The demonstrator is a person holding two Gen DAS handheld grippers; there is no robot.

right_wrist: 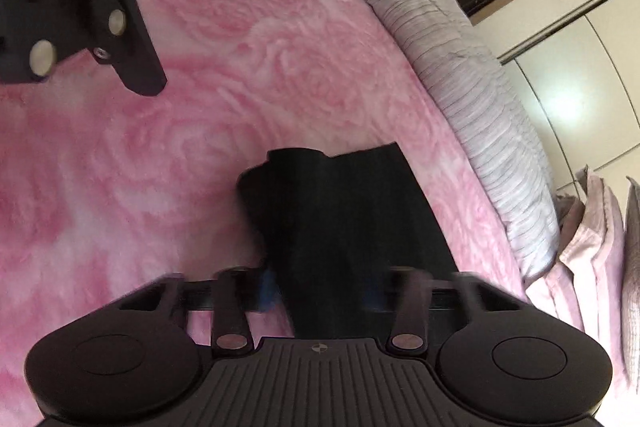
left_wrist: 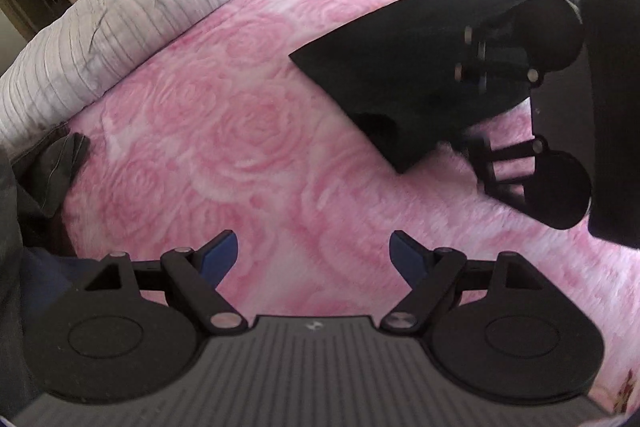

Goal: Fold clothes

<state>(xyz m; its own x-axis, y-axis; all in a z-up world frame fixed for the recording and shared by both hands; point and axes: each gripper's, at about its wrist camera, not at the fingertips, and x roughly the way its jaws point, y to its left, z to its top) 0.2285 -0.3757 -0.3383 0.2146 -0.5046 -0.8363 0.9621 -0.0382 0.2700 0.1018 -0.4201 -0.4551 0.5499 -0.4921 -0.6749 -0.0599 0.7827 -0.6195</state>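
right wrist: black garment (right_wrist: 344, 219) between spread right tool (right_wrist: 320, 291) fingers; left tool (left_wrist: 314, 255) spread, well apart.

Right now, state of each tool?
Left tool: open, empty, over the pink blanket.
Right tool: fingers apart around the black garment; cannot tell if it grips.

Readable text: none in either view.
Left gripper (left_wrist: 313, 255) body: a small pale emblem, no letters legible.
Right gripper (right_wrist: 320, 291) body: a small round crosshair mark, no letters.
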